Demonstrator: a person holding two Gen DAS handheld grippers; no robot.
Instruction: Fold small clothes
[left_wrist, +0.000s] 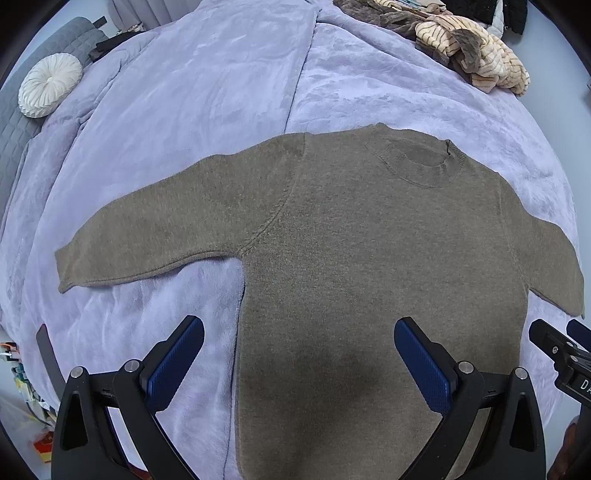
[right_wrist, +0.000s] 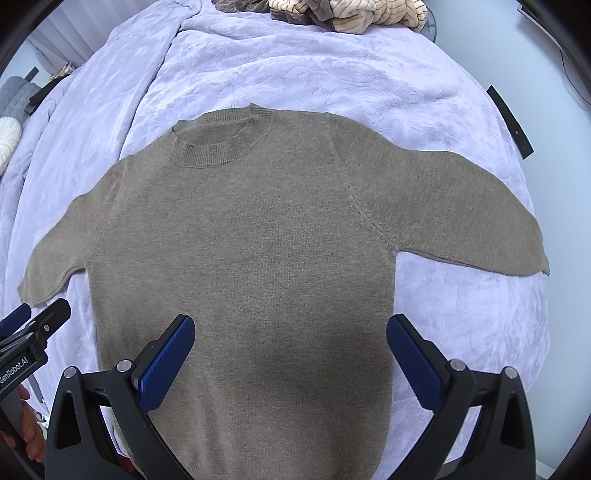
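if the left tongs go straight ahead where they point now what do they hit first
Most likely the sweater spread flat on the blanket; the open left tongs aim at its body, though depth is unclear.

Bed covered by lavender plush blanket (left_wrist: 207, 92). Grey quilted headboard (left_wrist: 14, 110) at its left edge, round white pleated cushion (left_wrist: 50, 84) against it. Pale walls, even soft light.

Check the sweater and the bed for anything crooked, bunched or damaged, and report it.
Nothing on the brown sweater stands out: it lies flat on the lavender blanket, both sleeves spread, collar tidy, no visible holes. The only untidy spot is the heap of clothes at the blanket's far edge.
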